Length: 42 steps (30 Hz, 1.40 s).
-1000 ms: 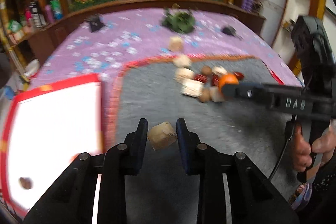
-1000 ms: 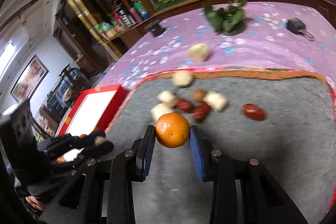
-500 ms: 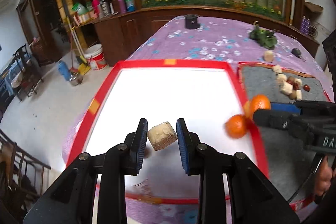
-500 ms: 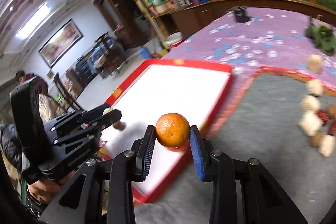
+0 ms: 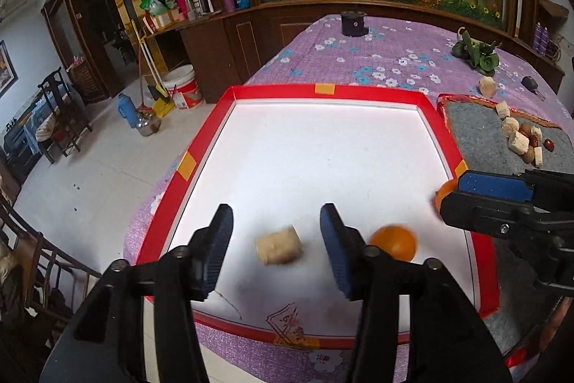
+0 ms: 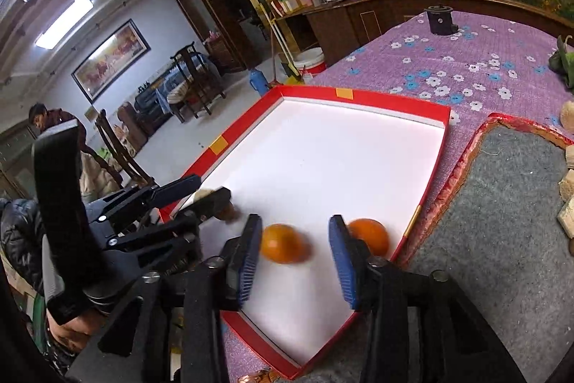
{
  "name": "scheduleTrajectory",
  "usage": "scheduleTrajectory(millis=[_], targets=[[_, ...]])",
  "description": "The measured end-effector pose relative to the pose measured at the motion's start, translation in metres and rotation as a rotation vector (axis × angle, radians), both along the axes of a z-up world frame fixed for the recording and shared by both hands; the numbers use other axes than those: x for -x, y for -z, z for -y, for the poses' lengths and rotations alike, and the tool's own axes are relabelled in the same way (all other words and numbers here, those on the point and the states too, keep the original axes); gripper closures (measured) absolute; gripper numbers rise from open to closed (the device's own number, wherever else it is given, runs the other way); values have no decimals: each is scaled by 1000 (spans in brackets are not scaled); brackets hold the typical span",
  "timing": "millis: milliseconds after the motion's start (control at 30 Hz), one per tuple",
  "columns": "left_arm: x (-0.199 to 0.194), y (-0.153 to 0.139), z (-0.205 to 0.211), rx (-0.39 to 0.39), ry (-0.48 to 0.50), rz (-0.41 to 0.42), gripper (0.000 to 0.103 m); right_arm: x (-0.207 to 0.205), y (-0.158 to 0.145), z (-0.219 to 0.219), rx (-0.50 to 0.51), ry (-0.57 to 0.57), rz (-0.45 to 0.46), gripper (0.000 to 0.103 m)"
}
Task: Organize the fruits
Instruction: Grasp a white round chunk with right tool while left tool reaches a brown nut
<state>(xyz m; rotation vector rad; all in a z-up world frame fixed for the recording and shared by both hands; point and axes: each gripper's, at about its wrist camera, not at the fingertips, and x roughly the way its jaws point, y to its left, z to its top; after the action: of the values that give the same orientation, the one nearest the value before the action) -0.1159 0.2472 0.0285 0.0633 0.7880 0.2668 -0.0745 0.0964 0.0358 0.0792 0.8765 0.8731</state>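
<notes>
Seen from the left wrist, the left gripper hangs over the near part of the tray with its jaws spread wide. A tan chunk, blurred, sits between the two fingers and touches neither; whether it rests on the white floor cannot be told. Just right of the right finger lies an orange on the tray floor. The right gripper reaches in from the right edge, and a second orange shows partly behind its tip, by the tray's right wall. Beyond that wall, on a grey mat, a cluster of pale chunks and dark red fruits lies well apart from both grippers. The tray and mat rest on a worktop under a purple cloth.

From the right wrist, the right gripper is likewise parted over the tray's near corner. One blurred orange lies between its fingers, nearer the left finger, free of the right one. The other orange sits just outside the right finger, close to the tray's red wall. At left the left gripper is held open above the tray edge, the pale chunk glimpsed between its tips. The mat fills the right side.
</notes>
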Motion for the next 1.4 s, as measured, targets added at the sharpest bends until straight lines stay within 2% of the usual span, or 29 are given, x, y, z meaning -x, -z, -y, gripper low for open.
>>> scheduleTrajectory(millis=[133,367,500,633,833,1067,1167,1267,1400], targets=[[0,-11,19,-19,44,23,53,-7,-5,24,-20,48,-4,60],[-11,-22,76,-21,197,23,53,-30,-6,110,-24,212,-4,59],[-25,-23,109,-12,280,7,52,-39,-1,174,1,327,-18,59],[-41,-21,139,1,341,-18,52,-44,9,213,58,385,-28,59],[-64,-15,173,43,404,-64,53,-62,27,223,129,392,-60,59],[-80,-11,190,36,414,-108,53,-76,38,200,192,331,-14,63],[-84,-9,197,35,425,-124,53,-76,39,203,179,312,-17,72],[-89,-8,206,31,445,-133,53,-74,34,213,137,305,-45,73],[-97,-8,225,34,482,-146,53,-75,16,245,12,376,-67,73]])
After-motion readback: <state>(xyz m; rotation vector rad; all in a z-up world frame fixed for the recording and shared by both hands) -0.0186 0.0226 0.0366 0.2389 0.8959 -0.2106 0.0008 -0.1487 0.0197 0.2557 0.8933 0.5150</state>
